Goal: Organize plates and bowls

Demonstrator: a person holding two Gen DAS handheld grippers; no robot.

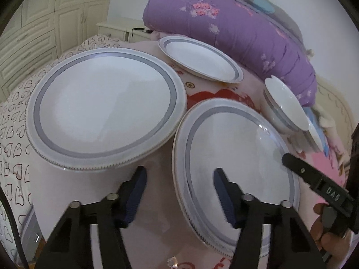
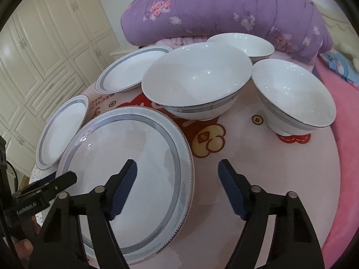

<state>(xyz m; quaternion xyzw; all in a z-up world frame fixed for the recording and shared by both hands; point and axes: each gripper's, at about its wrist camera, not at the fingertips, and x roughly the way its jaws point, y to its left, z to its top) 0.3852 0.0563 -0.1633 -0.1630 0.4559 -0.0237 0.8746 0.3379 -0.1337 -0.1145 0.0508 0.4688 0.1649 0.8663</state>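
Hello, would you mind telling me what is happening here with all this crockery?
A person is sorting plates and bowls laid out on a bed, with a gripper in each hand. The left gripper straddles the left rim of the nearest large plate, and the right gripper straddles its right rim; both are open and nothing is gripped yet. Another large plate, a smaller plate and three bowls, the biggest in front, lie untouched before a purple quilt.

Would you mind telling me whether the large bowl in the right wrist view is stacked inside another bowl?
No, the large bowl stands by itself on the cloth, with the smaller bowl apart to its right.
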